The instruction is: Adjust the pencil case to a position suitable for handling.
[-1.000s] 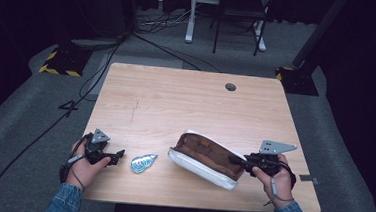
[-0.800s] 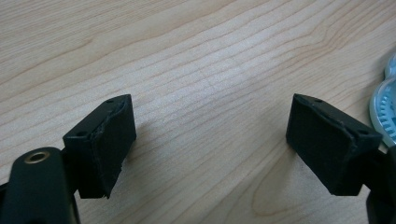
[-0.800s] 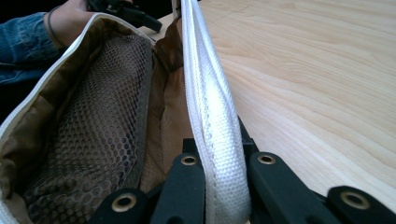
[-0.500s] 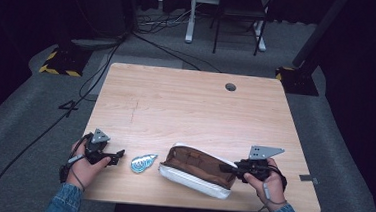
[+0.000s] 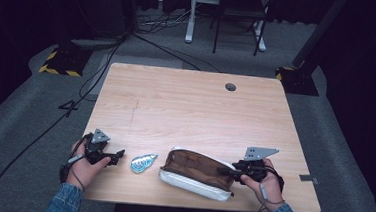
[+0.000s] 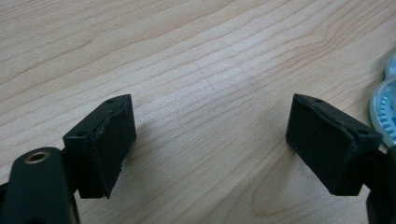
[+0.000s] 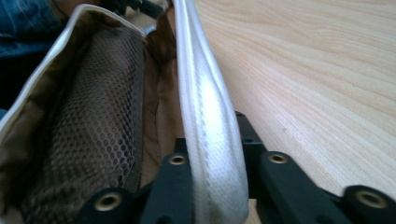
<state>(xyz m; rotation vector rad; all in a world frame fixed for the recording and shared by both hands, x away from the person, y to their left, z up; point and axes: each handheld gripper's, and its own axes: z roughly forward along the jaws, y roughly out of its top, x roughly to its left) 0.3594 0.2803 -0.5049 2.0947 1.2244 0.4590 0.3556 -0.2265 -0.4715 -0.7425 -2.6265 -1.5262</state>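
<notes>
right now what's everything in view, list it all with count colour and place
pouch: one, white outside with brown lining and brown mesh pocket, lying open on the near part of the table, right of centre
small flat item: one, pale blue and white, on the table just left of the pouch; too small to tell what it is
table: one, light wood, centre of the high view, with a round hole near the far edge
floor stands: two, black with yellow-black striped edges, beyond the far corners
cables: several, black, on the grey floor at left
left gripper: one, black, fingers wide apart over bare wood, nothing between them
right gripper: one, black, fingers either side of the pouch's white rim at its right end, jaws have just been opening
</notes>
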